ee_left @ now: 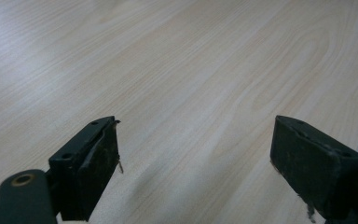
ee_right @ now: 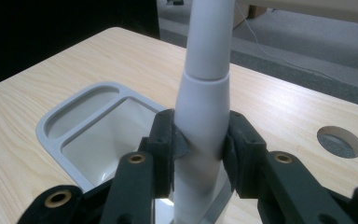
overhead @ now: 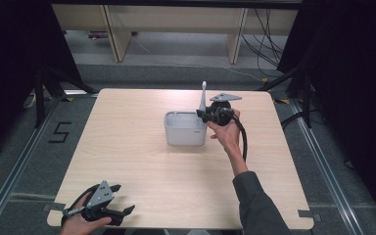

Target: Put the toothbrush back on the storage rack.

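The white brush handle stands upright between the jaws of your right gripper, and both black pads press against its thicker lower section, so you have it pinched firmly; its slimmer upper shaft rises out past the top of the right gripper view. From the high view the handle sits at the right-hand end of the grey holder, with the right gripper gripping it just above the holder's rim. The lower end drops behind the jaws, so you cannot tell whether it is resting in the holder's deep compartment or hanging just over its edge. Judged from this, the grasp is done and the handle is either nearly seated or just lifted clear; what is left is to finish that move and let go, or carry it away. The holder has a shallow tray section at its far end and a deeper well nearer the jaws, and it stands near the middle of the desk, with a round cable hole off to the side. Your left gripper rests at the near left corner of the desk, its jaws spread wide over bare wood with nothing between them.
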The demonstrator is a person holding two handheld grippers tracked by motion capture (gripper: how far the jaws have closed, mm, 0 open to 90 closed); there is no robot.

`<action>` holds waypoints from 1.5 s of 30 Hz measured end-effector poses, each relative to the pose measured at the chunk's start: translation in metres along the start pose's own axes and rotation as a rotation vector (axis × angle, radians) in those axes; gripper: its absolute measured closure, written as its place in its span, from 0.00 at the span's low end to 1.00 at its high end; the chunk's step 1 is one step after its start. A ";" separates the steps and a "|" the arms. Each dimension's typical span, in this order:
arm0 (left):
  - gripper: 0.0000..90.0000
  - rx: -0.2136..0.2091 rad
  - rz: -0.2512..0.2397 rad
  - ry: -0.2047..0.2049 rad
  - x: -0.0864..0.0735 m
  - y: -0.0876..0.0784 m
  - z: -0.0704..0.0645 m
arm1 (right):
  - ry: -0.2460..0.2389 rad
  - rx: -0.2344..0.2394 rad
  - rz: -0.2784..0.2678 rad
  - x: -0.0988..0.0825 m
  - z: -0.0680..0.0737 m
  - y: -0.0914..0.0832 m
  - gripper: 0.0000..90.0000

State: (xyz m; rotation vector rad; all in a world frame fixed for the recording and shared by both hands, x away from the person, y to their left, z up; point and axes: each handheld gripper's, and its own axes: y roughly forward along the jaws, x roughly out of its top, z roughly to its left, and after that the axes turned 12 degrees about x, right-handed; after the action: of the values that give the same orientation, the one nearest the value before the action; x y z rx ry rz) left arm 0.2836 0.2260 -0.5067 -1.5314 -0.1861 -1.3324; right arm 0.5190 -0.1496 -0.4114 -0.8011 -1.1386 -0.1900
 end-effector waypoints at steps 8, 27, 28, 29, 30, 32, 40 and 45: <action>0.16 0.017 -0.006 0.015 0.000 0.001 0.000 | -0.002 -0.006 0.025 -0.006 -0.001 0.002 0.74; 0.16 0.012 0.006 0.029 0.001 0.000 0.001 | 0.034 0.022 -0.017 -0.009 0.001 0.000 0.57; 0.16 0.010 0.006 0.033 0.001 0.000 0.001 | 0.024 0.020 -0.017 -0.008 0.001 -0.001 0.55; 0.16 -0.002 -0.004 0.005 0.000 0.001 -0.001 | 0.024 0.024 -0.025 -0.007 0.002 -0.001 0.53; 0.16 -0.006 -0.002 -0.012 0.000 0.000 -0.002 | 0.022 0.017 -0.027 -0.007 0.003 -0.003 0.51; 0.16 -0.011 -0.009 -0.028 0.000 0.001 -0.003 | 0.036 0.028 -0.029 -0.006 0.004 -0.003 0.47; 0.16 -0.006 -0.002 -0.009 0.000 0.000 -0.002 | 0.014 0.013 -0.051 -0.005 0.010 -0.012 0.42; 0.16 -0.001 0.014 0.023 0.000 0.000 0.001 | 0.006 0.020 -0.055 -0.006 0.013 -0.020 0.41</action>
State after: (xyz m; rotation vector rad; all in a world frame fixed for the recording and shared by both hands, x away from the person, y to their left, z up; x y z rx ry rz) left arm 0.2841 0.2264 -0.5060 -1.5148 -0.1603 -1.3390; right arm 0.4966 -0.1573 -0.4046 -0.7514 -1.1557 -0.2267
